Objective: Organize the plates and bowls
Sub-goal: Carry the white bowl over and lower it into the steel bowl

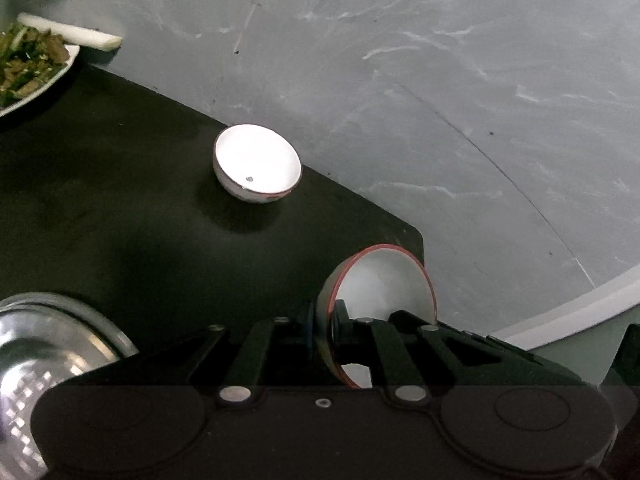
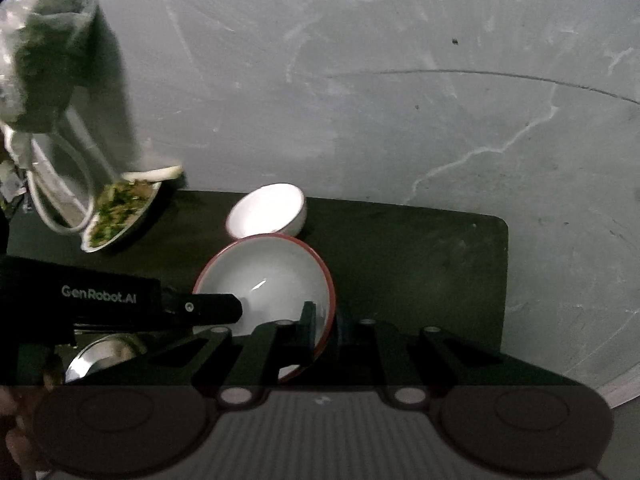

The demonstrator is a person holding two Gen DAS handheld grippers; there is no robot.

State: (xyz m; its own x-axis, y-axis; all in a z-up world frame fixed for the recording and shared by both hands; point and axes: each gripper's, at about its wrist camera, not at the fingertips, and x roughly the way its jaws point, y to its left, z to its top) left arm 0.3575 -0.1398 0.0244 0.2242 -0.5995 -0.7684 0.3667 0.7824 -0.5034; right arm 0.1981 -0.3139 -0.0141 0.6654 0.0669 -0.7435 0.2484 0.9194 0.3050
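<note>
A red-rimmed bowl [image 1: 384, 284] is held above the dark mat by both grippers. My left gripper [image 1: 322, 322] is shut on its rim, one finger inside and one outside. My right gripper [image 2: 323, 320] is shut on the opposite rim of the same bowl [image 2: 272, 276]. The left gripper also shows in the right wrist view [image 2: 224, 307], reaching in from the left. A smaller white bowl [image 1: 258, 162] stands upright on the mat beyond; it also shows in the right wrist view [image 2: 267, 210].
A plate of green stir-fried food [image 1: 28, 68] sits at the mat's far left, also in the right wrist view [image 2: 120, 210]. A shiny steel bowl [image 1: 44, 344] lies near left. The dark mat [image 2: 420, 248] lies on a grey marbled table [image 1: 440, 60]. A plastic bag [image 2: 44, 52] stands far left.
</note>
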